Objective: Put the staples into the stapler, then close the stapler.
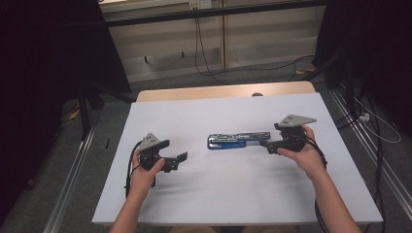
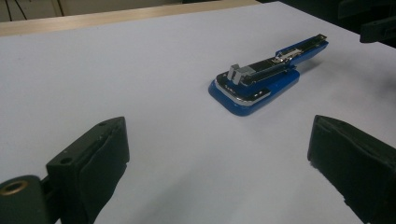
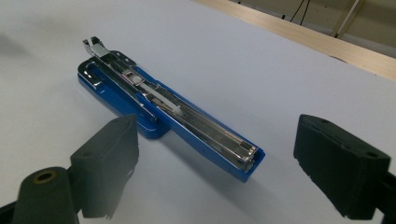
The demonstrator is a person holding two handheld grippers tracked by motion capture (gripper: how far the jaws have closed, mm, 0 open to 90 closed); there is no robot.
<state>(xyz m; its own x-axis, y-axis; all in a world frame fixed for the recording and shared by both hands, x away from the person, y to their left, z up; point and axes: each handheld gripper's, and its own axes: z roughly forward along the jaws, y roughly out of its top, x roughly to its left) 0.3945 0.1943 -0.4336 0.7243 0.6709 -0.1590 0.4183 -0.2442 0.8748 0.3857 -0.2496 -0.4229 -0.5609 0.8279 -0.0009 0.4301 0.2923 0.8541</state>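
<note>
left gripper [image 1: 180, 160] hovering near table edge, jaws spread, holding nothing | right gripper [image 1: 265, 144] sitting just beside stapler's end, jaws spread | blue stapler [image 1: 233, 141] lying flipped open mid-sheet on white table [image 1: 204, 194], between grippers

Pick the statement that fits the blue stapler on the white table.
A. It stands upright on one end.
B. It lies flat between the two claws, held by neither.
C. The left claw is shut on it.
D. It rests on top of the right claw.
B: the stapler lies flat on the table, with the left claw and the right claw both open and apart from it.
</note>
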